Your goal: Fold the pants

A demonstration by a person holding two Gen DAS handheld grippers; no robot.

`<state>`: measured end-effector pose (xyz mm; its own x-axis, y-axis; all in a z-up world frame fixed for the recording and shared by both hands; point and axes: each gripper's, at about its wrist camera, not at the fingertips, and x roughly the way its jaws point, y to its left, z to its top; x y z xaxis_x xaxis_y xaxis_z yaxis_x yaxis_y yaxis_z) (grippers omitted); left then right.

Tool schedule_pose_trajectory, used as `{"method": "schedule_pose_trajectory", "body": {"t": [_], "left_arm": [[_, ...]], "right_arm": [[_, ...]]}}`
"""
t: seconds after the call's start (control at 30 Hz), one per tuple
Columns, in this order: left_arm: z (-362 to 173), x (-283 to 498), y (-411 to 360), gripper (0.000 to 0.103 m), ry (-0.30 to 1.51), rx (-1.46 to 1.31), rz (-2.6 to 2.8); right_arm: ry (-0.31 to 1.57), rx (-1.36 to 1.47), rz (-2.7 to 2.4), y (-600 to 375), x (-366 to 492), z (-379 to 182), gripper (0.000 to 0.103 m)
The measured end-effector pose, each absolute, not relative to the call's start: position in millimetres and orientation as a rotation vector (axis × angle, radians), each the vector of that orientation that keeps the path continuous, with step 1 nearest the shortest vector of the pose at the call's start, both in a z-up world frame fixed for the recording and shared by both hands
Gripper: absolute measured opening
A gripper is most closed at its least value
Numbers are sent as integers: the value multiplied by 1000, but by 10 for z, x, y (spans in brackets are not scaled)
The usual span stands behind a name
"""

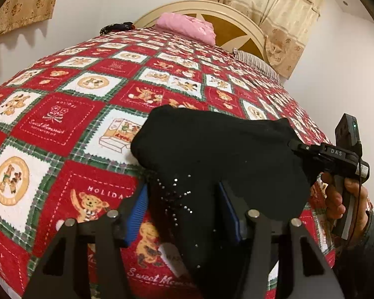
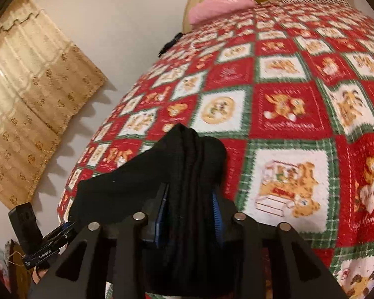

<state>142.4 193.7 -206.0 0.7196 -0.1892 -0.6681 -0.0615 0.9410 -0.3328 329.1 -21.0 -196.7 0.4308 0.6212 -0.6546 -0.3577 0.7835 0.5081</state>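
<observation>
The black pants (image 1: 219, 149) with small rhinestones hang lifted above the bed, stretched between both grippers. My left gripper (image 1: 184, 206) is shut on the rhinestone part of the pants, with blue-padded fingers (image 1: 139, 206) on either side of the cloth. My right gripper (image 2: 189, 206) is shut on a bunched, ribbed edge of the pants (image 2: 194, 159). The right gripper also shows in the left wrist view (image 1: 294, 144), pinching the pants' right corner. The left gripper shows at the lower left of the right wrist view (image 2: 62, 229).
The bed carries a red, white and green teddy-bear quilt (image 1: 87, 104). A pink folded cloth (image 1: 187, 26) lies by the cream headboard (image 1: 236, 17). A striped pillow (image 1: 259, 64) sits at the far right. Beige curtains (image 2: 25, 104) hang on the white walls.
</observation>
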Motion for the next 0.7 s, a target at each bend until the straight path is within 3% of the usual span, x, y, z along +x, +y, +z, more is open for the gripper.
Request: {"method": "schedule_pose_trajectory", "body": {"t": [0.17,0.7], "left_arm": [[-2056,1411,1936,60,774,-343,-64],[-1936,1251,1863,62,779,-263,0]], "right_arm": [[958,321,607,-262,3311,-2027,48],[910,247,520,-398,3144,-1880,50]]}}
